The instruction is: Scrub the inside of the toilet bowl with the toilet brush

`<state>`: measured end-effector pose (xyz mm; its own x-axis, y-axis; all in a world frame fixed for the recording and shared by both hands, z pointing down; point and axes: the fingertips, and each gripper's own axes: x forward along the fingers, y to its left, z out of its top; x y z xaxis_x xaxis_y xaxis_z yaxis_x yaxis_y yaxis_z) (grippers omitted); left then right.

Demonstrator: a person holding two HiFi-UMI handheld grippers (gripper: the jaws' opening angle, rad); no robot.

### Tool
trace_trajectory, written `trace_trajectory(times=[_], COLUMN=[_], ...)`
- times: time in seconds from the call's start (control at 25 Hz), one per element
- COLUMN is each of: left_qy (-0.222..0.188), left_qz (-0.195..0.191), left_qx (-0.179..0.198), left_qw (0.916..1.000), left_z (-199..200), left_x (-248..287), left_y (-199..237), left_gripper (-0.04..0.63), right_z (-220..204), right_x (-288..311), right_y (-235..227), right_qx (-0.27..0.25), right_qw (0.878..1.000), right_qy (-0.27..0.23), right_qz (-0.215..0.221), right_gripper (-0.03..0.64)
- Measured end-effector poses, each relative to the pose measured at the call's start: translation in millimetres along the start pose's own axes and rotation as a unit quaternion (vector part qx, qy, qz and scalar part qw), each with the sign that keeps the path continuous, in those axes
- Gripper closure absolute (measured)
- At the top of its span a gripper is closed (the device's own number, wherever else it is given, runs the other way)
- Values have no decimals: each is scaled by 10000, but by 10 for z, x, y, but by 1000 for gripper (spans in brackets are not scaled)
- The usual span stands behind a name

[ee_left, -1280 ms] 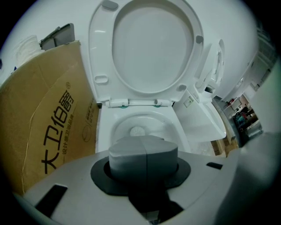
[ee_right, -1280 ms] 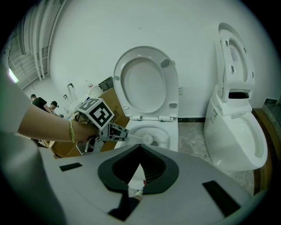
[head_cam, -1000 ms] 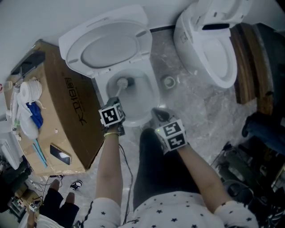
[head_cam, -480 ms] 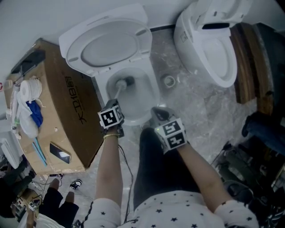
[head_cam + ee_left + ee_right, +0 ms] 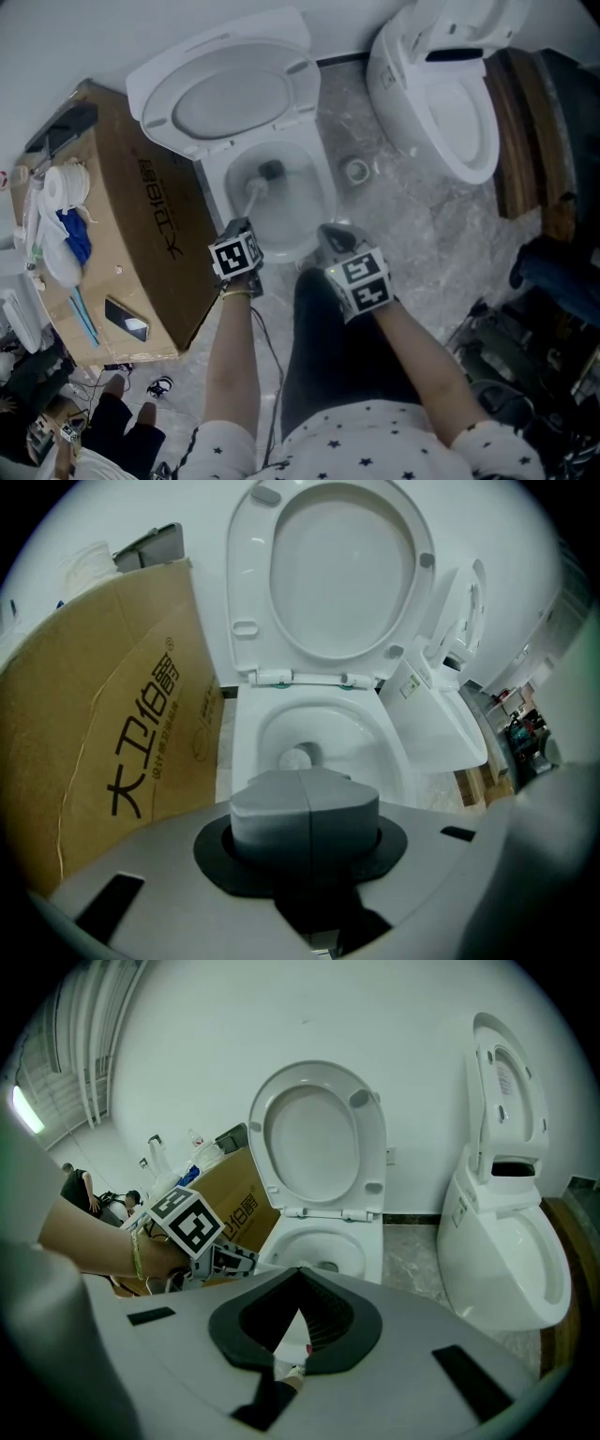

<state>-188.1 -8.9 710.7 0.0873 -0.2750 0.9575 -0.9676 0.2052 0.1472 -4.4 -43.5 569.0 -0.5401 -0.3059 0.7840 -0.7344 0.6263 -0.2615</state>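
A white toilet stands with seat and lid up; its bowl point(image 5: 314, 202) point(image 5: 375, 733) point(image 5: 367, 1241) is open below me. The toilet brush point(image 5: 270, 171) has its dark head down inside the bowl, and its white handle slants back to my left gripper point(image 5: 246, 225), which is shut on it. In the left gripper view the grey jaws point(image 5: 305, 794) meet over the bowl, with the brush point(image 5: 298, 757) showing just beyond them. My right gripper point(image 5: 333, 236) point(image 5: 300, 1274) hangs in front of the bowl's near right edge, shut and holding nothing.
A large cardboard box point(image 5: 141, 244) crowds the toilet's left side, with paper rolls and a phone point(image 5: 127, 325) on top. A second toilet point(image 5: 450, 94) stands to the right, a floor drain point(image 5: 355, 172) between them. Wooden boards point(image 5: 525, 141) and clutter lie far right.
The left gripper has drawn back slightly toward me. The brush head has shifted a little to the right inside the bowl. The right gripper has stayed put.
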Motion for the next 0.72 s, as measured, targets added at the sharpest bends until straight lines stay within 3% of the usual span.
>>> trace_trajectory(times=[0.36,0.72], left_qy=[61,17], left_qz=[-22,-77], left_qx=[-3,251], left_qw=[10000,9997], left_z=[-214,-281], left_x=[-60,-99], left_y=[-26,-145], left_gripper=[448,448], right_z=[-6,-5], right_x=[-35,-62], right_y=[31,47], right_qx=[-8,-28], right_qw=[10000,10000], right_qy=[-2,-22], right_qz=[10,2], right_gripper=[611,611])
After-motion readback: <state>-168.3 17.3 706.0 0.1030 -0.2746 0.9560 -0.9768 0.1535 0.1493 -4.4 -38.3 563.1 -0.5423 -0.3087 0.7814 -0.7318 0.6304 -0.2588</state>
